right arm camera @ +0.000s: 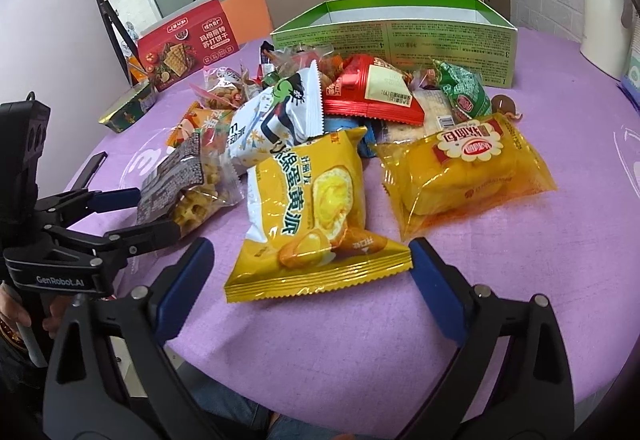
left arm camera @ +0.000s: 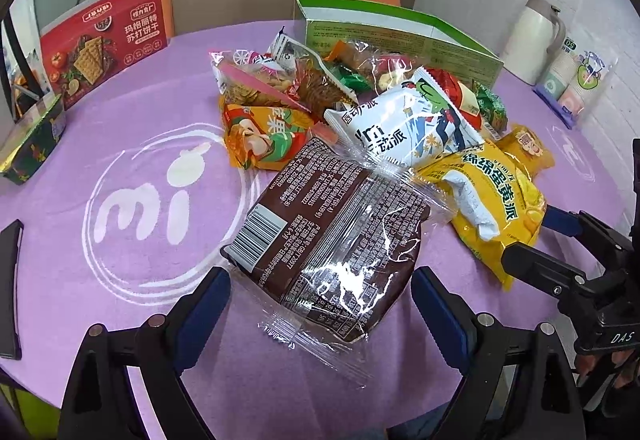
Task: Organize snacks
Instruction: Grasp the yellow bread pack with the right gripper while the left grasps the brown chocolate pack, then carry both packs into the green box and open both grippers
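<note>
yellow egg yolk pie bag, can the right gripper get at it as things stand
Probably yes: the right gripper is open, and the yellow pie bag lies right ahead between its fingers, with nothing on its near end. Only its far end tucks under the white bag.

Your left gripper (left arm camera: 320,304) is black plastic, each finger ending in a flat blue pad (left arm camera: 202,314) and carrying round silver screws (left arm camera: 97,329) along its arm. Seen from the right wrist camera, its body reads "GenRobot.AI" in white, just above your bare fingers (right arm camera: 16,316) on the grey handle. Your right gripper (right arm camera: 310,290) is the same black build with blue pads (right arm camera: 438,292). From the left wrist camera, white letters "DAS" mark its body.
</note>
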